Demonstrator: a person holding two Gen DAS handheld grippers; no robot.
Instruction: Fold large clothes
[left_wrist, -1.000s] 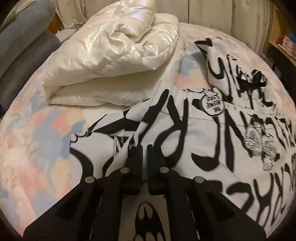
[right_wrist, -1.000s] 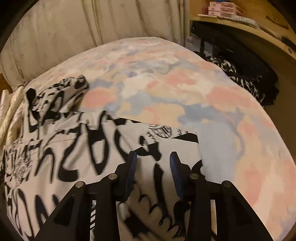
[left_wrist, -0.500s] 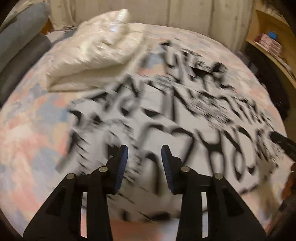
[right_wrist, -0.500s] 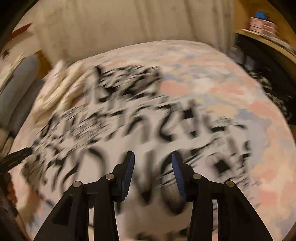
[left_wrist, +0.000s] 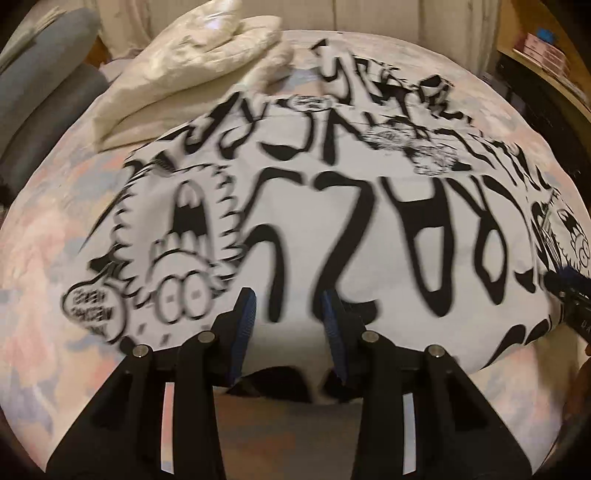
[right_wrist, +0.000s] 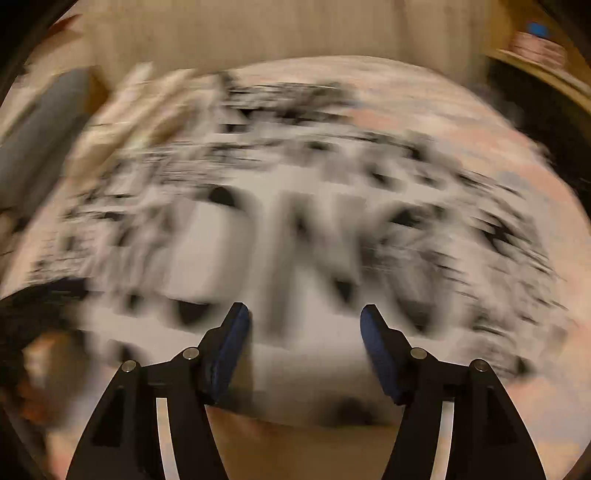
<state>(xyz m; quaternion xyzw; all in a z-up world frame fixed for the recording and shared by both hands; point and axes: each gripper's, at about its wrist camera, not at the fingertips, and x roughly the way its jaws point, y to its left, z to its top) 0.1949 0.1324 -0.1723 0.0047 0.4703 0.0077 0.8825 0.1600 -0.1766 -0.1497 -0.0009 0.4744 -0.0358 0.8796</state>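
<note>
We find the white cotton garment printed with heavy black graffiti lettering and cartoon figures (left_wrist: 332, 206) spread flat on the bed with the pastel pink, blue and cream patterned sheet (left_wrist: 40, 266). Its long axis runs left to right across the left wrist view, from a toothed cartoon face and speech bubble at the left end to a smaller cartoon panel at the right end. The large letters read upside down in this view, so their tops point toward the near edge of the bed. Which end is collar or hem we cannot tell.

The left gripper (left_wrist: 288, 314) hangs over the near edge of the garment, its jaws parted, blue pads clear of the cloth, nothing between them. The garment lies ahead of and beneath these jaws, stretching away toward the far side of the bed.

The right gripper (right_wrist: 306, 325) stands with jaws wide apart, having just been opening; nothing is held between them. The right wrist view is heavily blurred, but the same black-and-white cloth lies ahead of and below the jaws, its near edge just in front of them.

A folded cream quilted comforter (left_wrist: 192, 70) lies beyond the garment's far left corner, touching or just beside it. Grey pillows (left_wrist: 48, 74) sit at the far left.
</note>
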